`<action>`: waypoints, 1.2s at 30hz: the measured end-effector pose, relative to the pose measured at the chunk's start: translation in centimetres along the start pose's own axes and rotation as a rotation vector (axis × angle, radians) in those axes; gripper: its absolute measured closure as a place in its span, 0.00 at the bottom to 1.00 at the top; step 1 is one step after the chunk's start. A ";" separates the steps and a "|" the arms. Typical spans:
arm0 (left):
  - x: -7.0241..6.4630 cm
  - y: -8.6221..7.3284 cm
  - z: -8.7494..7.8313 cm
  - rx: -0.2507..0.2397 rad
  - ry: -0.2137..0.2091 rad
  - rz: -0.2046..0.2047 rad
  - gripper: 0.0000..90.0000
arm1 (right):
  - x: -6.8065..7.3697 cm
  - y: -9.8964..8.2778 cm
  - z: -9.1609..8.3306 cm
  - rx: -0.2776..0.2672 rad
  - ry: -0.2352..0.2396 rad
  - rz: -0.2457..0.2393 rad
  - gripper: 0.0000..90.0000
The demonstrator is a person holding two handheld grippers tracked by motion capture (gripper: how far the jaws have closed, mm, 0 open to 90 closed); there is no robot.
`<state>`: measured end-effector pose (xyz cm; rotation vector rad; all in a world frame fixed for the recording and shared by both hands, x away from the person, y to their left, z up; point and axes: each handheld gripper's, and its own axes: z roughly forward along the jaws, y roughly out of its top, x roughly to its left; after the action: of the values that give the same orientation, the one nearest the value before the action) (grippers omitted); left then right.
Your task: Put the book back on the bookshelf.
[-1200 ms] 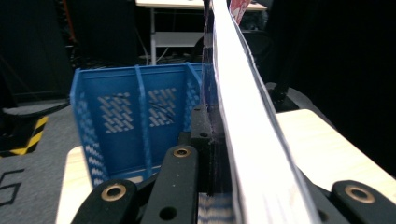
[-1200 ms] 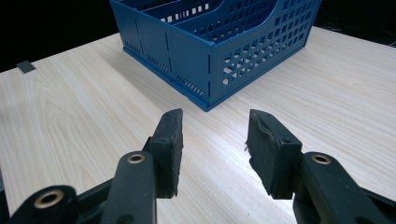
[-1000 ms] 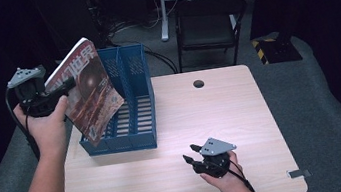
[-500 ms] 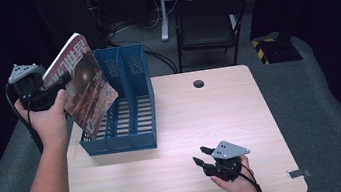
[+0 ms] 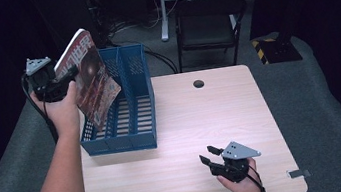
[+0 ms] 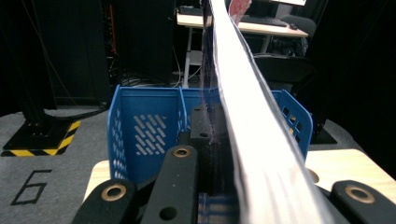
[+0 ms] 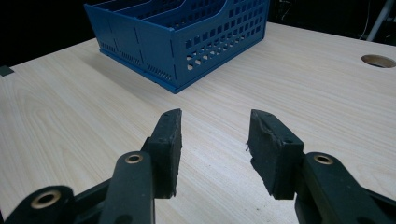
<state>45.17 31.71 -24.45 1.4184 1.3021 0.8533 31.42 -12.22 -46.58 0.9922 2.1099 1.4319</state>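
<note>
Blue plastic forms the slotted file rack (image 5: 126,117) that stands on the left part of the pale wooden table (image 5: 197,122), its perforated dividers running away from the person. Above its left compartments the left gripper (image 5: 66,76) holds a magazine (image 5: 90,79) — jaws pinched on the magazine's left edge, near its upper half. The magazine hangs tilted, its top corner leaning back and to the left, its lower corner low over the rack's left side; whether that corner touches the rack I cannot tell. In the left gripper view the magazine (image 6: 252,121) shows edge-on, a thin pale sheet rising between the black jaws, with the rack's rear wall (image 6: 149,130) just behind it.

The left forearm rises steeply from the bottom edge of the high view, wrist lifted, the hand wrapped around the gripper's body with its grey three-cornered plate uppermost and the cable trailing down beside the wrist.

The right gripper (image 5: 208,155) sits low over the table's near right part, well apart from the rack. Its hand comes in from the bottom edge — jaws pointing left and slightly away, towards the rack. In the right gripper view the right gripper (image 7: 212,144) has its jaws spread with bare table between them, and the rack (image 7: 187,32) lies farther off.
</note>
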 end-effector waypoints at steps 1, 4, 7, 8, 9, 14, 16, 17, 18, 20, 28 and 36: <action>-0.1 -0.1 0.2 -0.003 0.001 0.002 0.94 | 0.0 -0.1 0.0 -0.008 -0.002 0.000 0.60; -0.3 -0.3 0.8 -0.009 0.004 0.009 0.94 | -0.2 -0.2 0.0 -0.013 -0.003 0.009 0.60; -0.4 -0.6 1.5 -0.022 0.010 0.000 0.94 | -0.3 -0.4 -0.1 -0.016 -0.010 0.031 0.60; -0.4 -0.7 1.7 -0.025 0.012 -0.008 0.94 | -0.4 -0.4 -0.1 -0.015 -0.008 0.025 0.60; -0.4 -0.8 1.8 -0.029 0.017 -0.007 0.94 | -0.4 -0.4 -0.1 -0.016 -0.009 0.026 0.60; -0.4 -1.4 2.8 -0.039 0.029 -0.007 0.94 | -0.7 -0.6 -0.4 -0.029 -0.019 0.027 0.60; -0.4 -1.8 3.2 -0.040 0.031 -0.006 0.94 | -0.8 -0.8 -0.5 -0.026 -0.021 0.044 0.60; -0.4 -2.0 3.5 -0.040 0.033 -0.008 0.94 | -0.8 -0.9 -0.5 -0.028 -0.022 0.049 0.60; -0.4 -2.3 3.7 -0.041 0.035 -0.012 0.94 | -0.8 -1.0 -0.5 -0.030 -0.020 0.065 0.60; -0.3 -2.9 4.2 -0.046 0.038 -0.026 0.94 | -0.8 -1.1 -0.6 -0.033 -0.025 0.056 0.60; -0.4 -5.2 5.1 -0.011 0.057 -0.009 0.94 | -1.0 -1.5 -0.7 -0.027 -0.033 0.079 0.60; -0.7 -7.8 5.9 0.019 0.047 -0.029 0.94 | -1.0 -1.7 -1.0 -0.021 -0.030 0.088 0.60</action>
<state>48.45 29.34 -33.39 1.3989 1.3661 0.8616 30.84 -13.95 -47.84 1.1040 2.0489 1.4690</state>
